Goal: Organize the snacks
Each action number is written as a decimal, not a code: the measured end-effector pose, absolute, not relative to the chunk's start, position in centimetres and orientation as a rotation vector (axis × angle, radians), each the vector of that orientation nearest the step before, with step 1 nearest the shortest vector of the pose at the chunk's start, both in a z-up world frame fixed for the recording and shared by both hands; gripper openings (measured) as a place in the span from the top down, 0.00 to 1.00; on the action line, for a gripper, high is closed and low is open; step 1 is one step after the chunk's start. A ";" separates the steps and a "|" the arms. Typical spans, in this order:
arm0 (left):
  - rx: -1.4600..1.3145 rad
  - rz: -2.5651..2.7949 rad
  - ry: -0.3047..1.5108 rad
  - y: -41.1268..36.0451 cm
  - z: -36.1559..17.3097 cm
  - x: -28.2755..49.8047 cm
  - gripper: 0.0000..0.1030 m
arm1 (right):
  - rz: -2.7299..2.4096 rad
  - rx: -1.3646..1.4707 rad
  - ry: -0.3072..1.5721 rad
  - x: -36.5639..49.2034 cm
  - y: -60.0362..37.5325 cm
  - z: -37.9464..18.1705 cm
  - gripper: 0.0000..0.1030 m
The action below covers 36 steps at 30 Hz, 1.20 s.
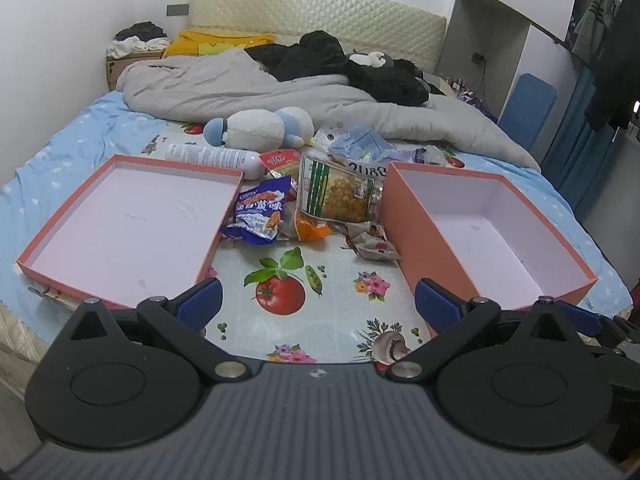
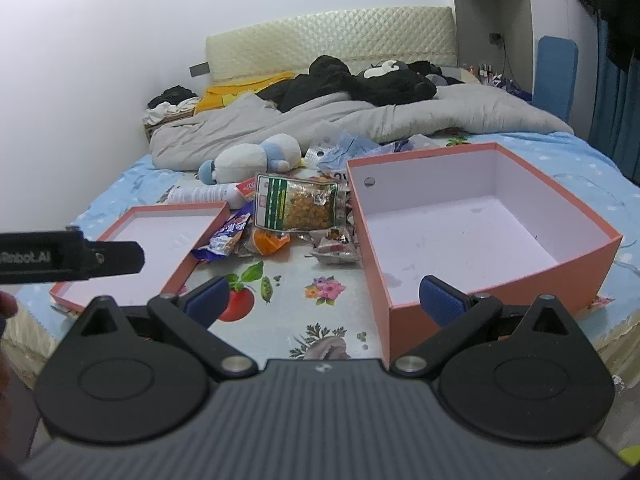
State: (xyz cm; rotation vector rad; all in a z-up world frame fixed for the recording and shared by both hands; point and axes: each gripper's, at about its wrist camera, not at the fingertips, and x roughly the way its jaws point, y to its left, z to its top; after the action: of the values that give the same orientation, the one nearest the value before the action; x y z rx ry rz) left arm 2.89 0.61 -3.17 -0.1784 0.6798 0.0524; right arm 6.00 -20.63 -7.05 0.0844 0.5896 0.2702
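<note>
Lying heaped left of the deep box point(image 2: 480, 236), snack packets point(image 1: 320, 204), shallow lid point(image 1: 132, 224) beyond them, left gripper point(image 1: 318, 304) and right gripper point(image 2: 324, 300) both spread apart, holding nothing

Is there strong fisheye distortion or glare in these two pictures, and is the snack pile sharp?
Left wrist view: edges bend strongly, the wardrobe leans; even soft light, no harsh glare; the green snack bag is sharp. Right wrist view: same bending, the deep box looks warped; the corners darken; the snacks are readable, slightly softer.
</note>
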 end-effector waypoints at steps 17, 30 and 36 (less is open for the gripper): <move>-0.169 0.016 0.720 2.1 -5.8 6.4 0.00 | 0.304 0.025 0.592 6.9 -19.3 -8.3 0.22; -0.139 0.041 0.777 5.8 -9.2 11.9 0.00 | 0.276 -0.133 0.481 9.9 -14.9 -10.0 0.23; -0.120 0.023 0.797 7.5 -11.0 14.4 0.01 | 0.326 -0.146 0.493 12.1 -12.9 -11.5 0.24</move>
State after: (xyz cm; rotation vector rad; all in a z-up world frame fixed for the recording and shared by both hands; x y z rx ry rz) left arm 14.39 7.55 -11.00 -0.1200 0.7973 0.0226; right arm 12.13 -12.87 -11.46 -0.1455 0.4930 0.3259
